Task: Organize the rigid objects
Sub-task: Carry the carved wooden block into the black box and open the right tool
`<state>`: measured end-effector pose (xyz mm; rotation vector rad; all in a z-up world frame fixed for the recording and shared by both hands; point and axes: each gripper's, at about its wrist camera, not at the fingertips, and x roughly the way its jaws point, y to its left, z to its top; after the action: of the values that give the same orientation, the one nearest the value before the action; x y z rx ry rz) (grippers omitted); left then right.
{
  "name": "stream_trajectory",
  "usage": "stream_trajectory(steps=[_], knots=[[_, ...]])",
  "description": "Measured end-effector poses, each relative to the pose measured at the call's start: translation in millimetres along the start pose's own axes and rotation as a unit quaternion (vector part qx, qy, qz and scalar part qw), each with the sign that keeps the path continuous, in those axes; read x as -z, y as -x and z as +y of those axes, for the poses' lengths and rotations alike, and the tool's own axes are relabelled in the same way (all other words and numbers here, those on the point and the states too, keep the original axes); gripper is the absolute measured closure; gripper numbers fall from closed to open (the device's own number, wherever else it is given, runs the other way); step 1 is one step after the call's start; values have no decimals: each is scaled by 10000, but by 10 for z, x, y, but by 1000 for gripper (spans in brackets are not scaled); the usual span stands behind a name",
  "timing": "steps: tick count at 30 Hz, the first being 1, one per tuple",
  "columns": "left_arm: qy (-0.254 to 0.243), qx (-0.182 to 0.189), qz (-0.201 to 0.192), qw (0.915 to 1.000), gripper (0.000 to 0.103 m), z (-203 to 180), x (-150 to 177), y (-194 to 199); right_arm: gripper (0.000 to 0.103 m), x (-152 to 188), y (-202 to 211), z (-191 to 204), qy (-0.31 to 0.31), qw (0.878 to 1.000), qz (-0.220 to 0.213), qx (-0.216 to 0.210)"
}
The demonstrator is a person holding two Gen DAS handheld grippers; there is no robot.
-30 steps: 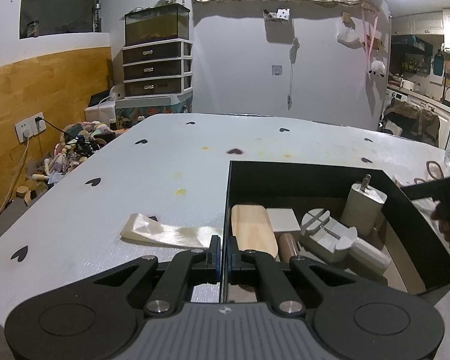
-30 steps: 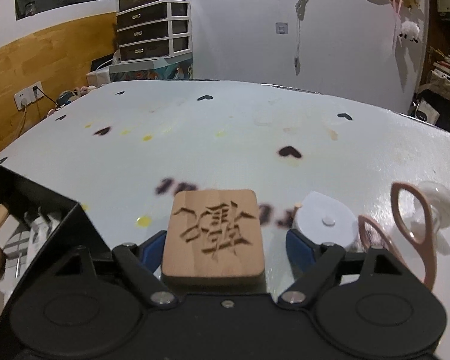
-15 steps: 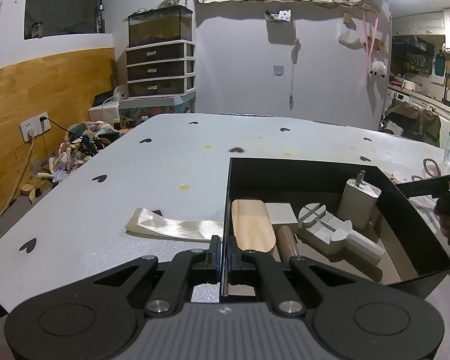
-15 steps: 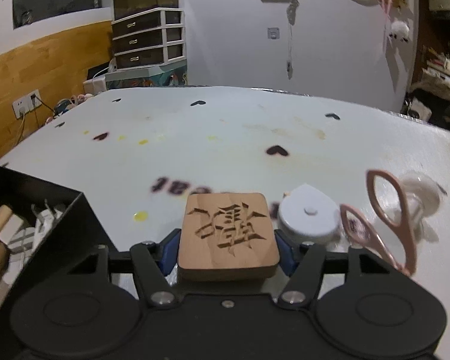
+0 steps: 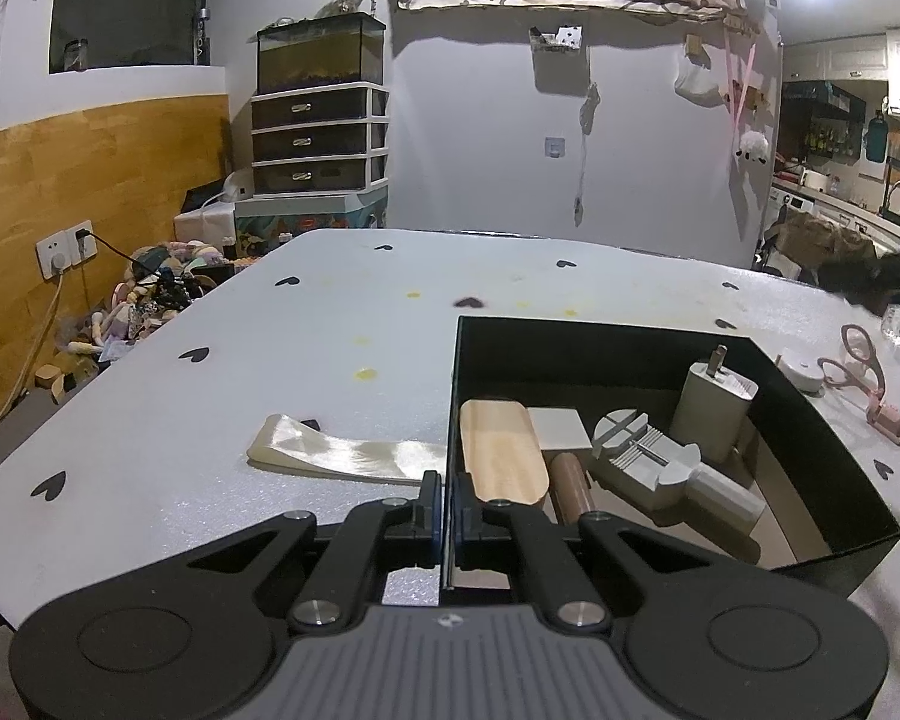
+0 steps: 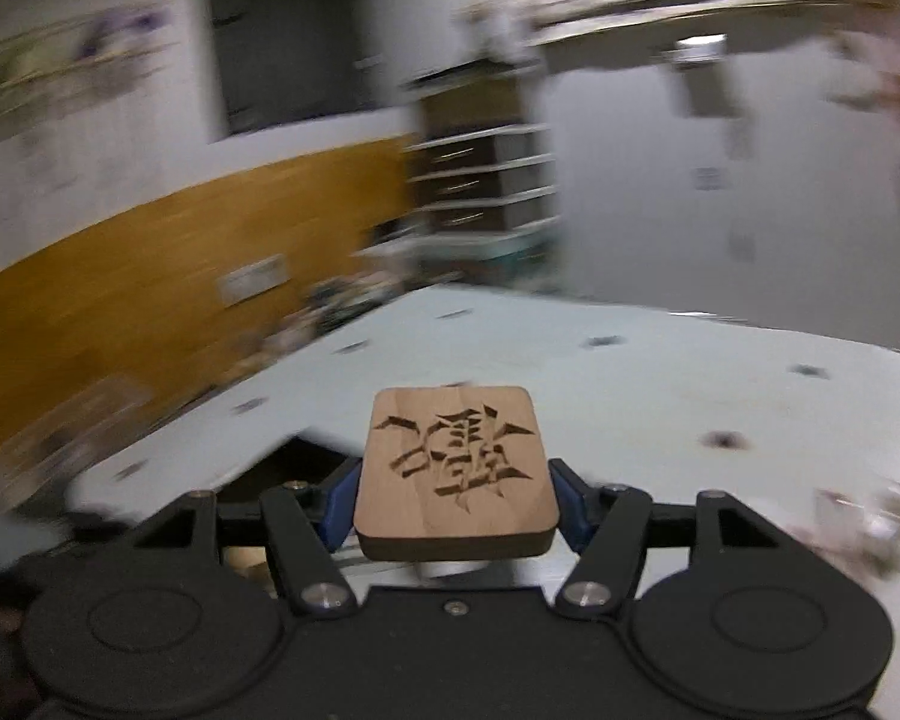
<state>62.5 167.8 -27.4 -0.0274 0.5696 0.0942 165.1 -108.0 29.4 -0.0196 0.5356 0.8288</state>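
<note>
Since 0.5 s ago the right gripper (image 6: 455, 495) has lifted the carved wooden block (image 6: 455, 474) off the table (image 6: 660, 396); block now sits centre-low in the right wrist view, clear of the surface, w/ blue finger pads (image 6: 342, 501) clamped on its left & right edges. Background there is motion-blurred; a dark box corner shows just left of the block.

Left gripper (image 5: 443, 501) is unchanged: pinched on the near-left wall of the black box (image 5: 630, 336), bottom centre of the left wrist view, one finger each side of the wall. Inside the box, lower right: wooden paddle (image 5: 501, 450), white card (image 5: 561, 427), brown cylinder (image 5: 572, 483), grey tool (image 5: 648, 462), white charger (image 5: 714, 408) upright at the back. Cream ribbon strip (image 5: 342, 450) lies on the table just left of the box. Pink scissors (image 5: 864, 372) & white round case (image 5: 801, 369) lie at right edge, beyond the box.
</note>
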Motion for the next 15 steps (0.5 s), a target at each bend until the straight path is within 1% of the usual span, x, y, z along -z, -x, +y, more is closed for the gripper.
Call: stream_trajectory(steps=[3, 6, 8, 11, 15], knots=[[19, 1, -11, 10000, 100, 7, 8, -3, 38, 16, -237, 214, 438, 9953, 552, -661], [43, 32, -13, 10000, 100, 16, 8, -2, 38, 69, -451, 396, 910, 9838, 1010, -1167], [54, 43, -16, 10000, 100, 15, 5, -2, 38, 72, -590, 432, 1010, 9761, 1268, -1445], [66, 57, -9, 10000, 100, 27, -4, 1, 38, 50, -746, 468, 1154, 9679, 1565, -1590], [72, 58, -9, 10000, 100, 32, -5, -2, 38, -17, -922, 402, 1170, 9576, 1902, -1820]])
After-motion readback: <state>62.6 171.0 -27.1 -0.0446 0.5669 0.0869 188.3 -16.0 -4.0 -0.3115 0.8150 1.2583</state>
